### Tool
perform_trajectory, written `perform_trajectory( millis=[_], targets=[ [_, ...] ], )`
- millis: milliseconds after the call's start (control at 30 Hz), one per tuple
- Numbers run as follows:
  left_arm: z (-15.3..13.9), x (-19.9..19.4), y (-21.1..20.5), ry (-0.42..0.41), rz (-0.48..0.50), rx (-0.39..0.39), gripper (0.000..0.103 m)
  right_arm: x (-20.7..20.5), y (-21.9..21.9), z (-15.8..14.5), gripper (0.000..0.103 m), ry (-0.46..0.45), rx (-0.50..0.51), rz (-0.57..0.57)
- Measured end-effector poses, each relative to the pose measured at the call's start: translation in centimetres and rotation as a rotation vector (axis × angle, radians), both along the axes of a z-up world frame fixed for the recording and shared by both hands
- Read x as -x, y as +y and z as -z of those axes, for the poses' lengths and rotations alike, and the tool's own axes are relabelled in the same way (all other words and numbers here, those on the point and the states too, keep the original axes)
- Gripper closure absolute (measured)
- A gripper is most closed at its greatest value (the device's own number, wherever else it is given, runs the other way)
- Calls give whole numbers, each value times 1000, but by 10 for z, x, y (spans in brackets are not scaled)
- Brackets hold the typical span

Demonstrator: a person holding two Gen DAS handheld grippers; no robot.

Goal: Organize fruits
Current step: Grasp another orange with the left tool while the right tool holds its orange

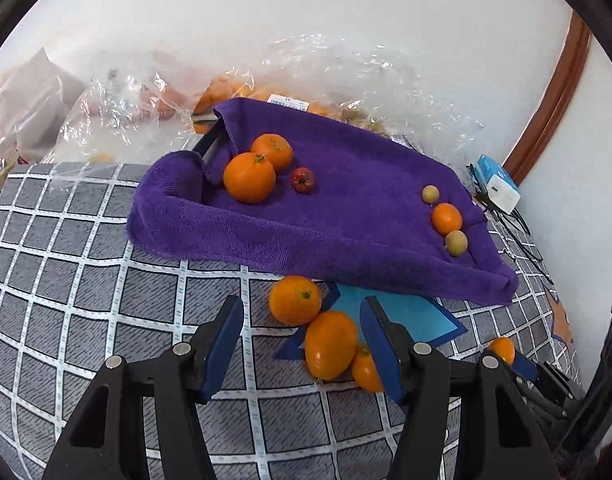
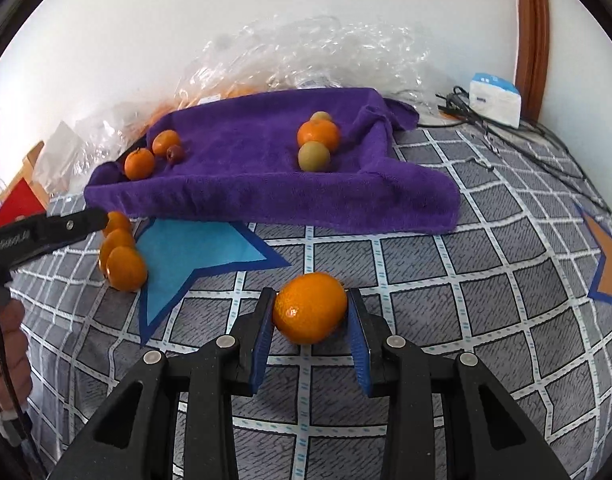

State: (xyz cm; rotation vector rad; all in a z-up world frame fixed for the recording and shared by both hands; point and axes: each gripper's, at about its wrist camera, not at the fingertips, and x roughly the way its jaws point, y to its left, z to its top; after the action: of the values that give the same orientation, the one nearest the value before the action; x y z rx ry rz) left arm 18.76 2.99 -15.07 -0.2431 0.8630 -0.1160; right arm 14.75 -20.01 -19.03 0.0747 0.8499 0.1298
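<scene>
Grey checked bedding (image 2: 446, 280) is covered at the far side by a purple towel (image 2: 245, 152) shaped like a tray, on which several fruits are laid. One orange (image 2: 310, 307) is clenched in the right claw (image 2: 310, 312), near and in front of the towel. Three oranges (image 1: 330, 344) are clustered just ahead of the left claw (image 1: 301, 340), which is released, the oval one lying between its jaws, untouched.

White wall (image 1: 306, 20), brown wooden trim (image 2: 532, 20), daylight
</scene>
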Motion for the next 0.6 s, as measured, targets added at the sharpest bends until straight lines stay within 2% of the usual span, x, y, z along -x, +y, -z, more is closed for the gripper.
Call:
perform_trajectory(
  millis=[100, 267, 300, 367, 467, 600],
  targets=[
    [4, -6, 2, 19, -9, 30, 49, 3, 8, -2, 68, -19, 12, -51],
    [12, -19, 6, 49, -33, 69, 58, 0, 8, 1, 68, 1, 7, -61],
    [13, -21, 6, 55, -30, 72, 65, 1, 8, 1, 68, -1, 6, -62],
    [17, -24, 5, 71, -18, 74, 72, 1, 7, 1, 68, 1, 4, -63],
    [17, -24, 6, 75, -5, 78, 73, 0, 7, 2, 68, 5, 0, -64],
    [11, -18, 14, 69, -18, 123, 73, 1, 6, 1, 68, 4, -6, -62]
  ],
)
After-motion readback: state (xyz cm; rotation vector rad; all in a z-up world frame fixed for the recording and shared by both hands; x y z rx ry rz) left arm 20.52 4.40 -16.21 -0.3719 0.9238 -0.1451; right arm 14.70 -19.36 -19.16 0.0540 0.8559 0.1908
